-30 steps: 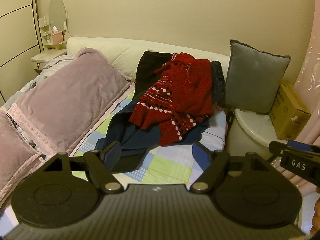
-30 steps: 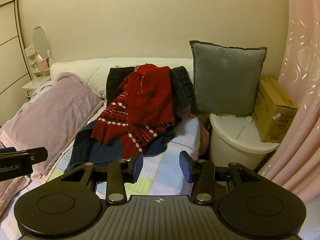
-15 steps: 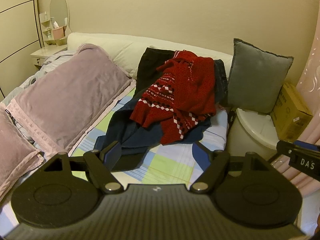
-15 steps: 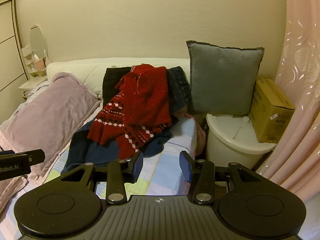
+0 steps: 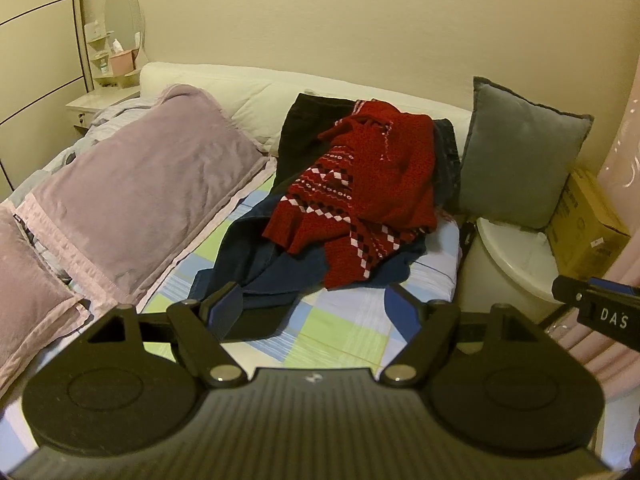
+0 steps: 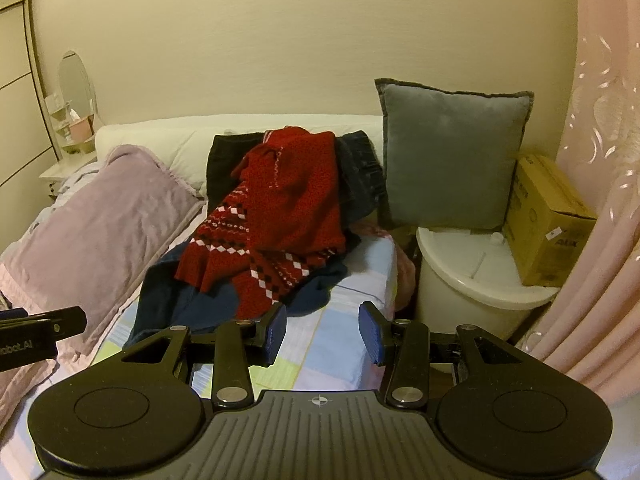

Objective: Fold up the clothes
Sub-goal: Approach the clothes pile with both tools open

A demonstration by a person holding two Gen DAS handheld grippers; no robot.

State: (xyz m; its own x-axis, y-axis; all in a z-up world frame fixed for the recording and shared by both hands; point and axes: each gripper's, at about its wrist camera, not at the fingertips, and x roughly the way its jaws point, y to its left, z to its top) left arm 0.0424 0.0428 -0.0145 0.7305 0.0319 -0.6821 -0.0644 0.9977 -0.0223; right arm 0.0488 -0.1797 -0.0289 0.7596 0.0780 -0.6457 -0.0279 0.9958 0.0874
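A pile of clothes lies at the head of the bed. On top is a red knitted sweater [image 5: 372, 184] [image 6: 288, 216] with white diamond bands. Under it spreads a dark blue garment [image 5: 260, 272] [image 6: 188, 300], and behind stand a black garment [image 5: 304, 128] [image 6: 224, 160] and dark denim [image 6: 360, 172]. My left gripper [image 5: 314, 312] hangs open in front of the pile, nothing between its fingers. The right gripper [image 6: 323, 332] is open too, short of the pile's near edge. Each gripper's tip shows at the other view's edge.
Pastel checked sheet [image 5: 340, 328] covers the bed. Mauve pillows [image 5: 152, 200] line the left side. A grey cushion [image 6: 448, 156] stands on a round white tub [image 6: 472, 280], beside a cardboard box [image 6: 548, 216] and a pink curtain [image 6: 600, 200]. A nightstand with a mirror [image 5: 120, 24] is far left.
Both grippers have drifted slightly toward the clothes pile, which sits a little lower and larger in view. Jaws stay open; nothing was taken hold of.
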